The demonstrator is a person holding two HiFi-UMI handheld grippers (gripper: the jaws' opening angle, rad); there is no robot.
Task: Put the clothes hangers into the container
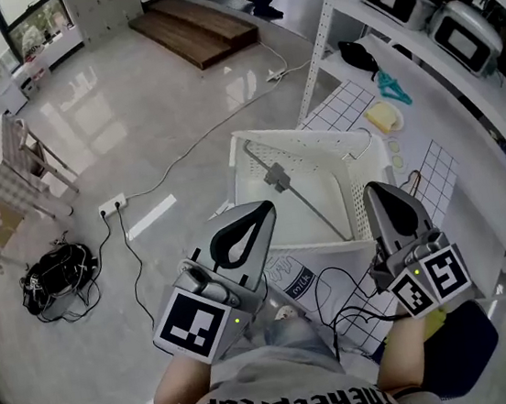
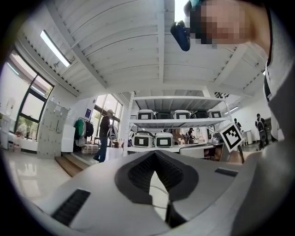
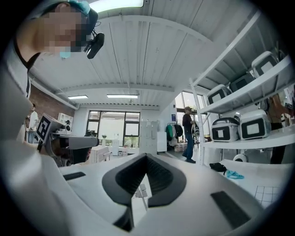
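Partly done, by the look of it. In the head view, at 12 o'clock from both grippers: a white container (image 1: 318, 137) on the bench (image 1: 445, 116), with one grey hanger (image 1: 278, 177) already inside, lying slantwise across the floor from 10 o'clock to 5 o'clock. Possibly a second, thin white one hooked near the rim at 2 o'clock, too fine to call. Left gripper (image 1: 265, 209) at 7 o'clock of the container and right gripper (image 1: 374, 190) at 4 o'clock, both held level and aimed toward it, neither reaching inside. Left fingers (image 2: 138, 170) pressed together at the tips, pinching nothing. Right fingers (image 3: 124, 177) likewise pressed together and empty, with nothing caught between the pads in that gripper's own view. Farther off at 1 o'clock, well apart from the container: a small teal thing (image 1: 393, 87) on the bench, just beside a black bundle (image 1: 358, 53) at its 11 o'clock and near a yellow block (image 1: 380, 117) at its 6 o'clock. Might be a hanger yet to be fetched, though too small to say for sure. If so, remaining work as judged from here: reaching toward 1 o'clock, spreading the fingers, pinching the teal piece and carrying it back over the rim. Otherwise nothing obvious left outside the container.
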